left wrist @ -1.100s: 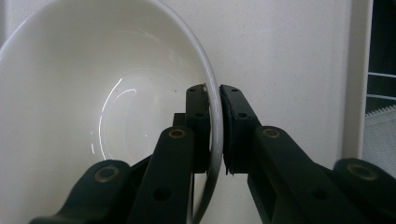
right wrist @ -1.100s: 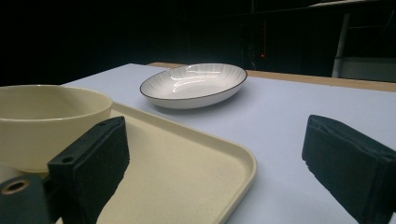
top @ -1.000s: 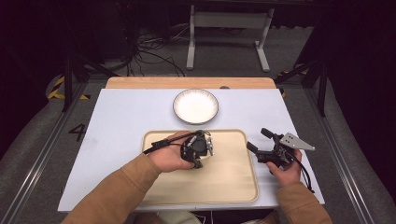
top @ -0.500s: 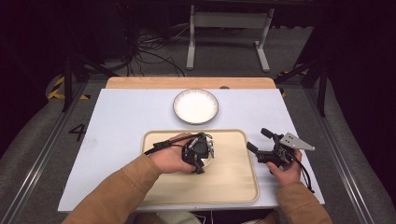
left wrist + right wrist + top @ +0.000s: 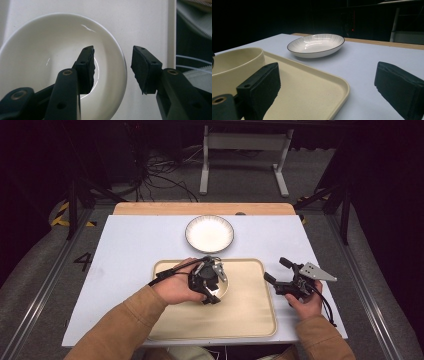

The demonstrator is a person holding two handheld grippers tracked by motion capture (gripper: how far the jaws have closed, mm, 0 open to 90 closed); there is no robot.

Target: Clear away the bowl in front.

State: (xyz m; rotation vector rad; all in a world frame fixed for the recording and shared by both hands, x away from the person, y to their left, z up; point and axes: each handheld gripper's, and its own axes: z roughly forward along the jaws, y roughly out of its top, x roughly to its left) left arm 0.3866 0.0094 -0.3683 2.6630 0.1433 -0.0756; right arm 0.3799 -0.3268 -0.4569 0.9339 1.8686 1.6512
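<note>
A small cream bowl (image 5: 37, 50) sits on the beige tray (image 5: 250, 315), partly under my left hand (image 5: 175, 287). My left gripper (image 5: 112, 65) points down over it, at the bowl's spot (image 5: 223, 289) in the high view. One jaw is inside the bowl and the other outside, so the rim lies between them untouched. These jaws have just been opening and now stand open. My right gripper (image 5: 275, 269) rests open just off the tray's right edge with nothing in it. Its own view shows it (image 5: 327, 82) facing the bowl (image 5: 232, 60).
A white plate with a dark rim (image 5: 209, 233) stands on the white table beyond the tray; it is also in the right gripper view (image 5: 317, 45). A wooden strip (image 5: 200, 208) runs along the table's far edge. The tray's near half is bare.
The left gripper's jaws have parted over the bowl's rim. Both hands stay about where they were.
</note>
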